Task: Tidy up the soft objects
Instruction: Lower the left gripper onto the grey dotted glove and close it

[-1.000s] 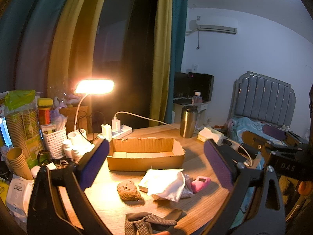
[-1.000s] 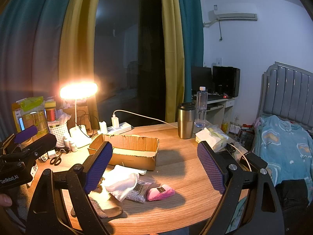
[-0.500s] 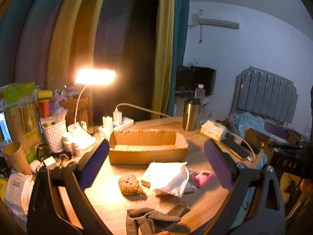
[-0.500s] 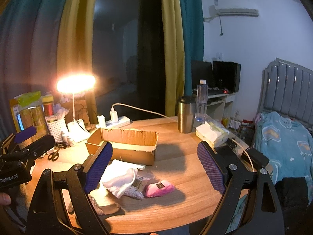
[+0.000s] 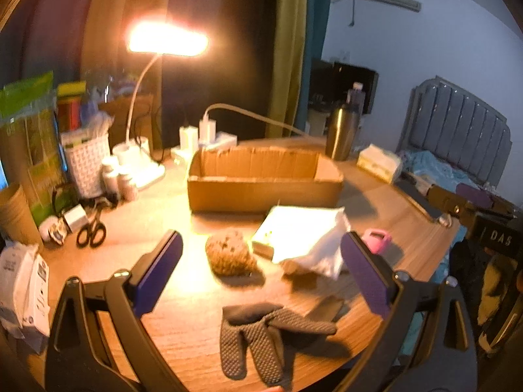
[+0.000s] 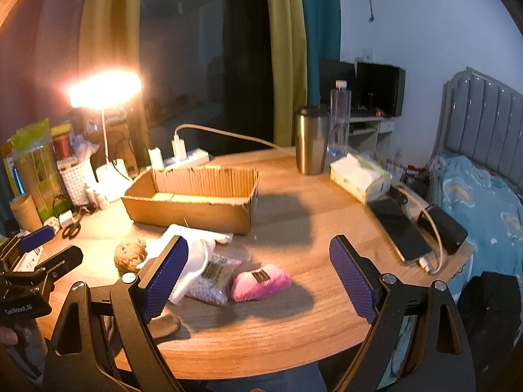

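Both tools spread wide, holding nothing

My left tool (image 5: 261,274) hangs over the glove (image 5: 261,333) at 6 o'clock on the desk (image 5: 183,352); it looks limp and light, so I'd pinch its cuff; box (image 5: 264,179) at 12

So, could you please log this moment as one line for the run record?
left gripper: open, empty | right gripper: open, empty | grey glove, brown sponge, pink plush: on table | cardboard box: no soft items visible
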A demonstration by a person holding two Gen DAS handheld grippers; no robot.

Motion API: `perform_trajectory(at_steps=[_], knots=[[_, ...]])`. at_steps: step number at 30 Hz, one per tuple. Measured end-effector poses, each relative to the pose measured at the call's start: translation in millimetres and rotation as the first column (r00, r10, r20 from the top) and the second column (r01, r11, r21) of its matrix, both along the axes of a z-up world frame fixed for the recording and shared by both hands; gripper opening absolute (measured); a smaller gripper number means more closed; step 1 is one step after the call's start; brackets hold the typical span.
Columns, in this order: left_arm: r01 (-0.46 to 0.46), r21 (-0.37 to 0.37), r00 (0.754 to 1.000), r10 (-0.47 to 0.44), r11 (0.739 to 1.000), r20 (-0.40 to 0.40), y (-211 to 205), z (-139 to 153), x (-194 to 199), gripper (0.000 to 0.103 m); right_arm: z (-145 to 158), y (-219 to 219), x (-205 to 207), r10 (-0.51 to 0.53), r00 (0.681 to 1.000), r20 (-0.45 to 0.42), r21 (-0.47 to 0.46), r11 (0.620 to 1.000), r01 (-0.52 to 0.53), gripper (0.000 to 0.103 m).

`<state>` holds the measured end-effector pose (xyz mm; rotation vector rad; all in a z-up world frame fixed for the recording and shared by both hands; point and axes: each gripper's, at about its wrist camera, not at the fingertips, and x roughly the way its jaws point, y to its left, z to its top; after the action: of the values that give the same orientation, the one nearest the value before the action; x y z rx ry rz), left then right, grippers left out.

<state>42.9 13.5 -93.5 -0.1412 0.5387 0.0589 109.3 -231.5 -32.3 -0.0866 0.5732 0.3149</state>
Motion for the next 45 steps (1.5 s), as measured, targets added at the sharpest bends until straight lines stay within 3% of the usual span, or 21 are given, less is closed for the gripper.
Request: perform_trajectory(at_steps=[13,17,25,28,30,33,36,45], knots=[[0.027,-0.028,0.974,-0.032,0.999,-0.224,4.1,-74.0,22.0,0.097,-44.0,19.4,23.2,0.055,0.991,-0.124,-0.026,0.998,-0.059,0.091],[0.052,-0.042,0.964,-0.062,0.998,-0.258,3.2,-84.4,22.2,0.09,-50.4,28.3,29.8,0.075,0.986,-0.15,-0.027,0.996,-0.08,0.091],[0.106,-0.069,0.95,-0.121,0.992,-0.289,2.6,-94.6,22.6,0.089,-62.2,50.5,40.2,0.117,0.974,-0.195,-0.02,0.992,-0.123,0.091],[0.131,-0.103,0.947,-0.155,0.986,-0.282,4.0,-97.8,23.5,0.072,-65.2,58.1,42.1,0.13,0.969,-0.209,-0.024,0.99,-0.138,0.09],[0.157,-0.124,0.944,-0.186,0.98,-0.273,2.2,-97.5,25.4,0.053,-66.2,61.1,44.2,0.14,0.966,-0.217,-0.019,0.989,-0.148,0.09],[0.184,-0.147,0.94,-0.218,0.972,-0.261,0.0,-95.8,25.5,0.036,-65.9,64.1,45.5,0.15,0.964,-0.218,-0.014,0.988,-0.156,0.09],[0.194,-0.151,0.943,-0.227,0.969,-0.242,0.7,-90.4,23.7,0.03,-65.5,69.0,46.9,0.163,0.962,-0.22,-0.013,0.985,-0.17,0.079],[0.159,-0.178,0.968,-0.189,0.971,-0.163,24.7,-67.4,17.2,0.028,-65.6,87.7,56.6,0.185,0.957,-0.224,-0.016,0.981,-0.194,0.079]])
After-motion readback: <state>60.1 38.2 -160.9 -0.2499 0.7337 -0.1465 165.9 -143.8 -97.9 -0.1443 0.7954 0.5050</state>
